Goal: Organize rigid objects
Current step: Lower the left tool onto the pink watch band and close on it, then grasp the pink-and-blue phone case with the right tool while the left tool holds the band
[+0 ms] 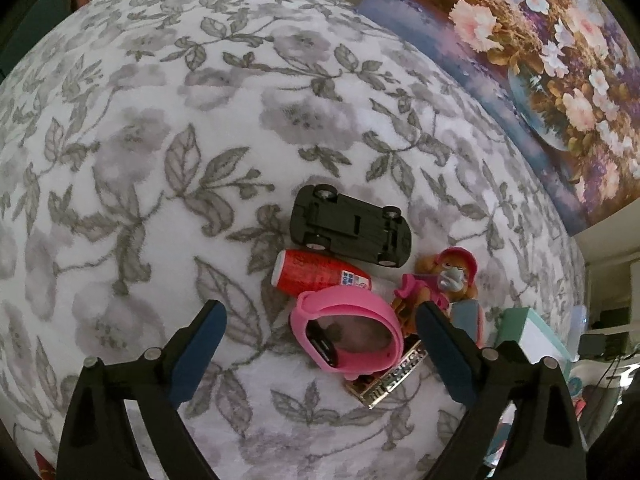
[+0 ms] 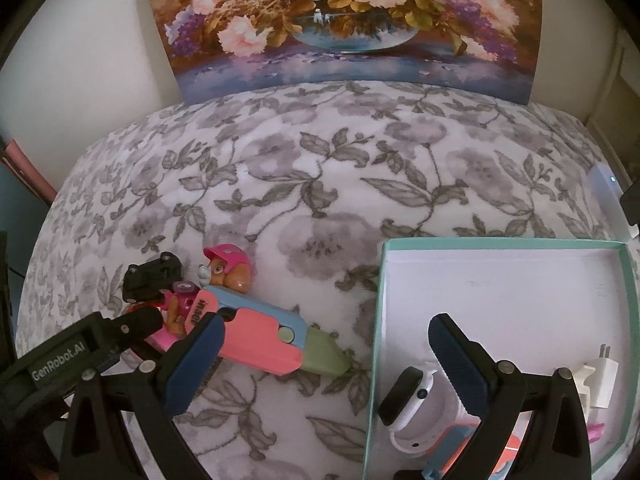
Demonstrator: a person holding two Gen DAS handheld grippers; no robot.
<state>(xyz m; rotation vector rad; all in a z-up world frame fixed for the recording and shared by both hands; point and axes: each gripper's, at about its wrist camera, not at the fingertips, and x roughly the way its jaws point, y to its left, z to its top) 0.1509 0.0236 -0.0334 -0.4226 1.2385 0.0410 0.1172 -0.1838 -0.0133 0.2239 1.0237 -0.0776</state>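
Note:
On the floral blanket, a pile of toys lies together. In the left wrist view my left gripper [image 1: 320, 316] is open and empty, its fingers either side of a pink wristband watch [image 1: 346, 334]. Behind it lie a red can [image 1: 316, 274], an upside-down black toy car [image 1: 352, 230] and a pink-capped dog figure [image 1: 448, 280]. In the right wrist view my right gripper [image 2: 324, 332] is open and empty, straddling the left wall of a teal box [image 2: 380, 320]. The box holds a white smartwatch [image 2: 416, 404] and a white plug [image 2: 598, 378]. A pink-and-blue toy knife [image 2: 264, 340] lies left of the box.
A flower painting [image 2: 344, 20] leans on the wall behind the blanket. A gold-edged flat item [image 1: 384, 380] lies under the pink watch. The left gripper's arm [image 2: 80, 352] shows at the left of the right wrist view. A white device [image 2: 604, 188] stands at the blanket's right edge.

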